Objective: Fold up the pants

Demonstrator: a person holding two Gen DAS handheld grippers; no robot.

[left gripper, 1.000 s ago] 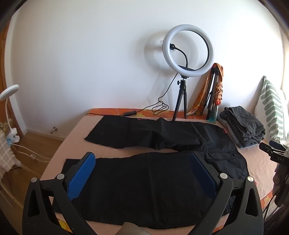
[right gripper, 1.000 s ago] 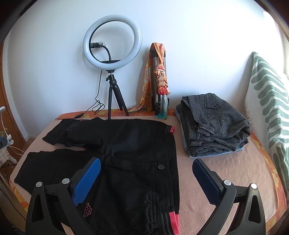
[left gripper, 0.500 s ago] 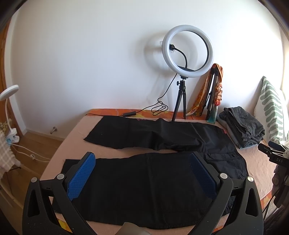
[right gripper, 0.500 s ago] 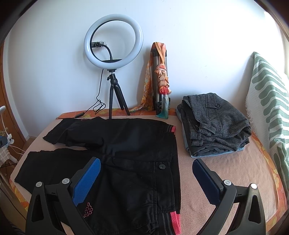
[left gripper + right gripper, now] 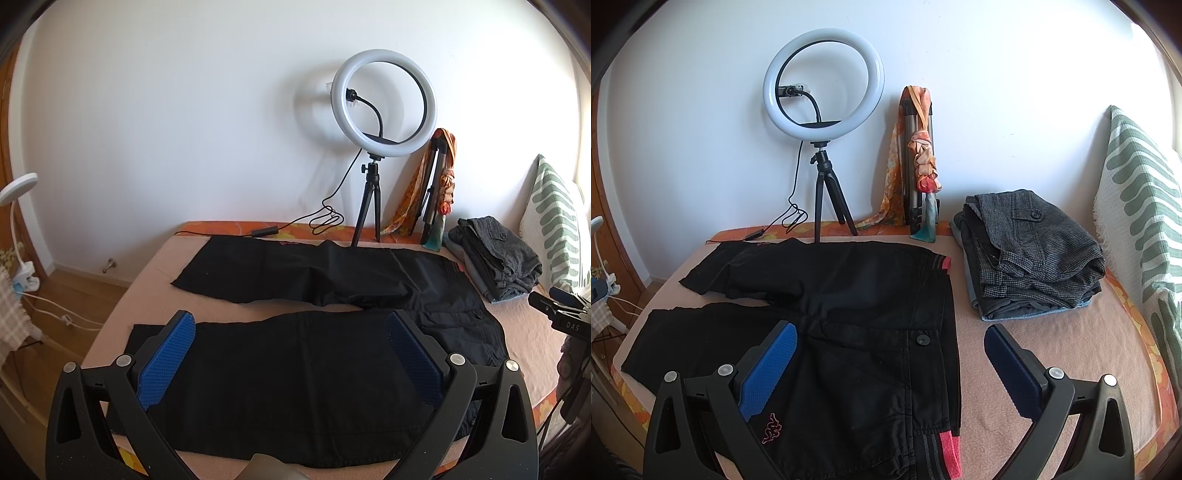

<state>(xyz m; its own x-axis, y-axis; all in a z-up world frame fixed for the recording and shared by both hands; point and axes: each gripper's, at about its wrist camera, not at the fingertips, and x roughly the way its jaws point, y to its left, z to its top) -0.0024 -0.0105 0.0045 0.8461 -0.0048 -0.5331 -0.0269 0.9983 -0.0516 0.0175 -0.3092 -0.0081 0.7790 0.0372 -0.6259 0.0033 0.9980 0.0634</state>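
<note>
Black pants [image 5: 325, 354] spread flat on pink-covered bed [image 5: 1052, 332], legs toward 9 o'clock.
Left gripper [image 5: 290, 347] and right gripper [image 5: 886, 354]: both spread wide, holding nothing, above the pants. Folded grey clothes pile [image 5: 1030, 254] at 2 o'clock; ring light [image 5: 823, 81] at 12.

Black cloth pants [image 5: 849, 314] lie flat mid-frame on pink-covered bed [image 5: 1052, 350]. Right of them: folded grey garment stack [image 5: 1030, 254]. Behind, upper centre: white ring light on black tripod [image 5: 823, 85]. Far right: green-striped pillow [image 5: 1141, 206].
</note>
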